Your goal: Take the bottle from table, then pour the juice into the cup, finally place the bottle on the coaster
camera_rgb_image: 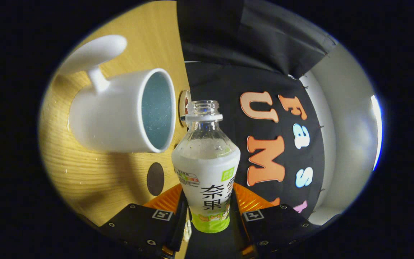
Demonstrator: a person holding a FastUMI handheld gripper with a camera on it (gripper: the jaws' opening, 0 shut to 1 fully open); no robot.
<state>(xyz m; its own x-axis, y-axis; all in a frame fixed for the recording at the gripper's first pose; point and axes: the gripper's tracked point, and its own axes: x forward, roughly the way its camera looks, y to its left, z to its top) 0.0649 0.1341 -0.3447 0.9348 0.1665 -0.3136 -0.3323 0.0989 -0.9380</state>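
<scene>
Two fingers of my gripper (208, 216) are closed on the juice bottle (207, 169), one pressing each side of its labelled lower body. The bottle is uncapped, its clear neck pointing away from me; the whole scene is rolled sideways. Just beside the bottle's neck is the white cup (120, 113), its open mouth turned toward the bottle. The cup sits on the wooden table (84, 172). A dark round coaster (155, 178) lies on the table, near the bottle's shoulder.

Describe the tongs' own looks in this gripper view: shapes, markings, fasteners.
The tongs show two flat angular plates studded with small round screws. Each plate carries a square black-and-white tag near its inner corner. Ribbed, glossy curved parts rise behind the plates.
</scene>
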